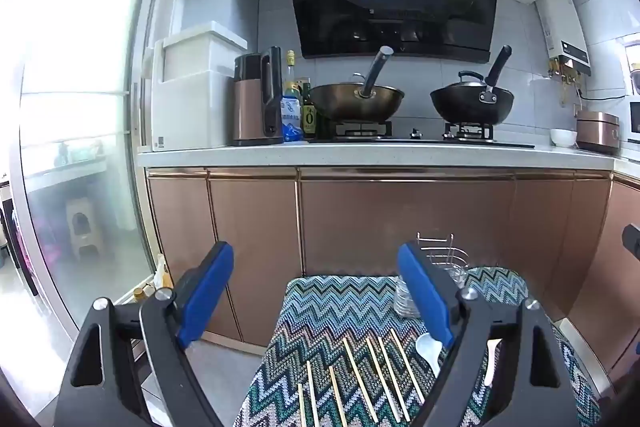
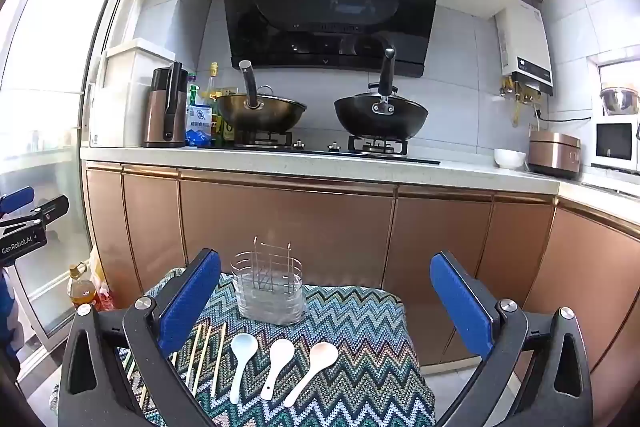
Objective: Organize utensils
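Note:
A small table under a zigzag cloth point(image 2: 360, 311) holds the utensils. A wire and clear plastic utensil holder point(image 2: 270, 289) stands upright at its far edge; it also shows in the left wrist view point(image 1: 442, 267). Three white spoons point(image 2: 276, 367) lie side by side in front of it. Several wooden chopsticks point(image 1: 360, 383) lie in a row to the left of the spoons; in the right wrist view the chopsticks point(image 2: 204, 355) are partly hidden by a finger. My left gripper point(image 1: 316, 291) is open and empty above the chopsticks. My right gripper point(image 2: 326, 299) is open and empty above the spoons.
Behind the table runs a kitchen counter point(image 2: 320, 167) with copper cabinet doors point(image 2: 280, 223), two woks point(image 2: 380, 115) on a stove and a kettle point(image 2: 166, 107). A glass sliding door point(image 1: 80, 147) is at the left. An oil bottle point(image 2: 82, 289) stands on the floor.

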Demonstrator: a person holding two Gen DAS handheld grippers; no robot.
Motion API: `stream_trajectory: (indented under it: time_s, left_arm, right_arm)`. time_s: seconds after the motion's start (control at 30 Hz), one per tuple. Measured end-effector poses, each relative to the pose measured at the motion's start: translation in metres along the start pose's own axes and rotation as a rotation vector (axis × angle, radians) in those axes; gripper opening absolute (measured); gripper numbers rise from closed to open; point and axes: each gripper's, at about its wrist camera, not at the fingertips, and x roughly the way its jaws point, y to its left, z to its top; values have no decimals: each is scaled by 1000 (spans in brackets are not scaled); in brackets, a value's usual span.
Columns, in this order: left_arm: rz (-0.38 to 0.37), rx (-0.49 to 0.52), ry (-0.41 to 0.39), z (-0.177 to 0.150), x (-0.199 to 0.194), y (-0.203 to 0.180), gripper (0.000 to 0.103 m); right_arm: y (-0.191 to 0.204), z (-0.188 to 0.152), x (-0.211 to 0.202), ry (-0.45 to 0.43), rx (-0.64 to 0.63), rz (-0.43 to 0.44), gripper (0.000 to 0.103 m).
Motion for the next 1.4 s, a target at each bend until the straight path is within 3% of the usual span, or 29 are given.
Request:
stream_trajectory:
  time_s: [0.1, 0.3, 1.0, 1.4]
  left_arm:
    - [4, 26, 14, -2, 3, -4, 84]
    - [-12, -20, 26, 2, 8, -2, 84]
    - [50, -74, -24, 20, 10, 6, 84]
    - [51, -72, -18, 23, 28, 2, 84]
  right_arm:
    - [1, 0, 0, -9, 3, -2, 103]
    - [-3, 4, 0, -23, 18, -7, 103]
    - [-17, 22, -7, -123, 12, -35, 103]
    - [-13, 13, 22, -60, -18, -23, 103]
